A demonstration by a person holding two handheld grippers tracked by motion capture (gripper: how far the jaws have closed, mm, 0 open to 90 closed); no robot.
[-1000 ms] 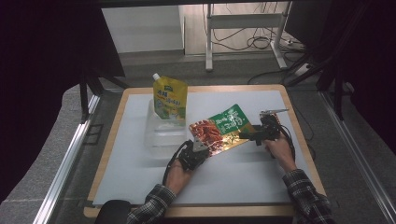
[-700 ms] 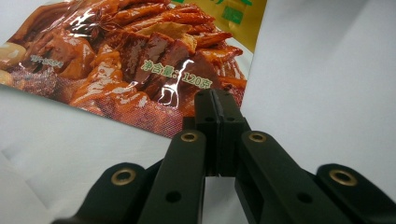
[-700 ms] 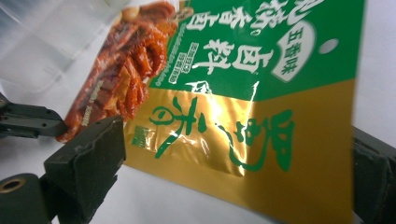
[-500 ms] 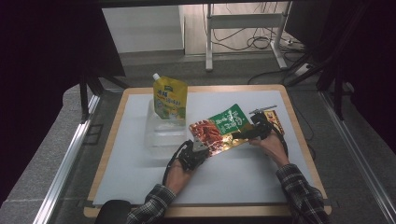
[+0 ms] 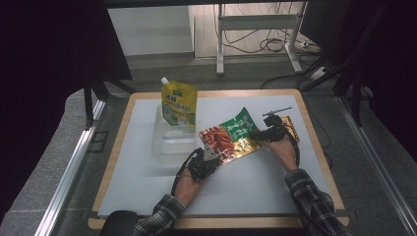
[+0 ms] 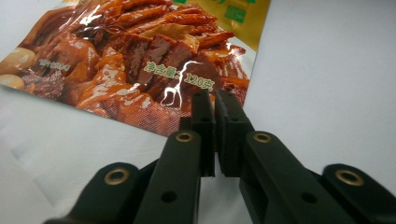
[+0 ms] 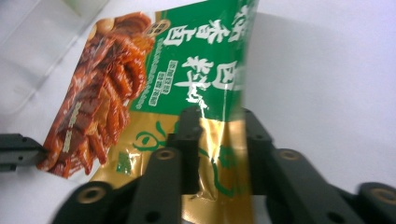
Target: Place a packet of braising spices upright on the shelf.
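A glossy sauce packet (image 5: pixel 231 137), green and gold with a red braised-meat picture, is lifted off the white mat (image 5: pixel 246 187) between both grippers. My left gripper (image 5: pixel 209 156) is shut on its lower red corner; in the left gripper view the jaws (image 6: pixel 215 100) pinch the packet (image 6: pixel 140 56) at its edge. My right gripper (image 5: pixel 263 133) is at the packet's green-gold end. In the right gripper view its jaws (image 7: pixel 217 116) stand apart with the packet's (image 7: pixel 187 60) gold edge between them. The left gripper's jaw tip (image 7: pixel 18 151) shows there at the packet's far corner.
A yellow spouted pouch (image 5: pixel 179 103) stands upright in a clear plastic box (image 5: pixel 169 135) at the mat's back left. A small gold packet (image 5: pixel 290 123) lies behind the right hand. The wooden tabletop's edge (image 5: pixel 314 142) borders the mat.
The right gripper has moved left from the small gold packet to the sauce packet's right end, and its jaws now straddle that edge. The left gripper has kept its hold.
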